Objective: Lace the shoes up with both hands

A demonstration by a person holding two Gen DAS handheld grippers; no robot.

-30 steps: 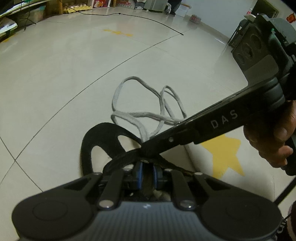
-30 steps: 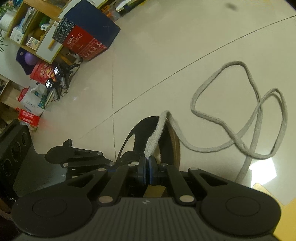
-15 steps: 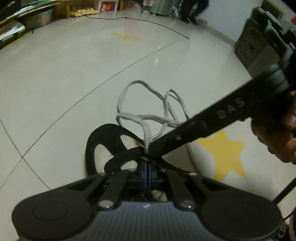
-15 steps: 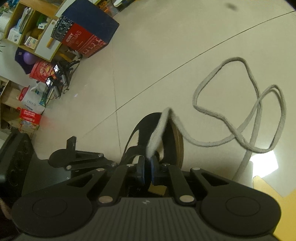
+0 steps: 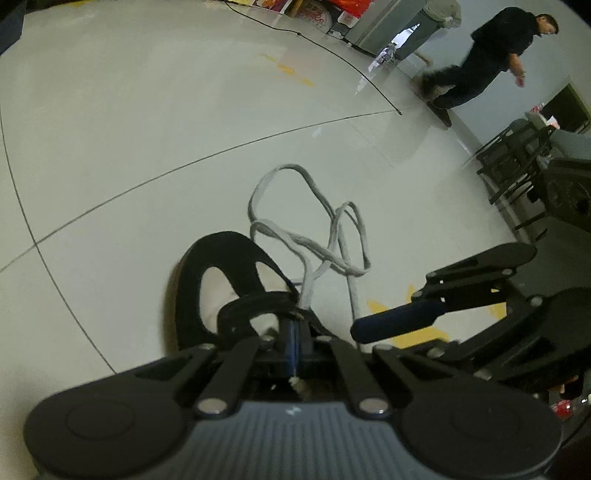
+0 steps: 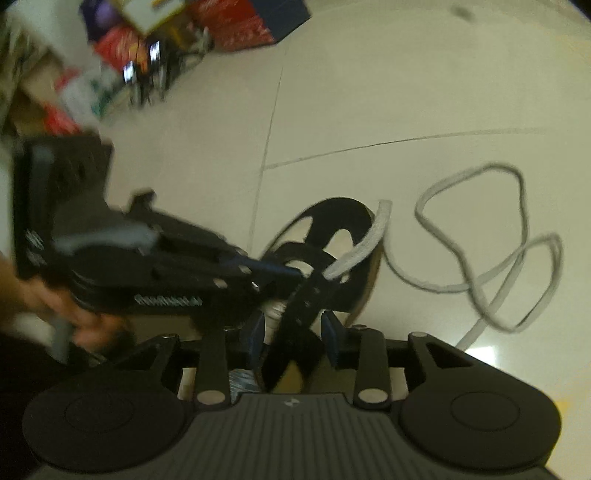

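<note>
Soft, limp, flat grey fabric shoelace [image 5: 306, 254]: best pinched near its frayed tip, where left gripper [image 5: 293, 341] sits clenched on it, right gripper [image 6: 293, 326] opening, lace released.

Place: large indoor hall or workroom
Floor: pale glossy tiles [image 5: 147, 122], yellow star sticker [image 5: 410, 332]
Edges: stacked boxes [image 6: 236, 26], black chairs [image 5: 513, 162], trailing cable [image 5: 332, 55]

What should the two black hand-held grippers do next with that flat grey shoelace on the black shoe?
Probably the left gripper, shut on the tip of the flat grey shoelace, should draw it through the black shoe. The right gripper is opening with only a black strap between its pads, and slack lace lies looped on the pale tiled floor.
</note>
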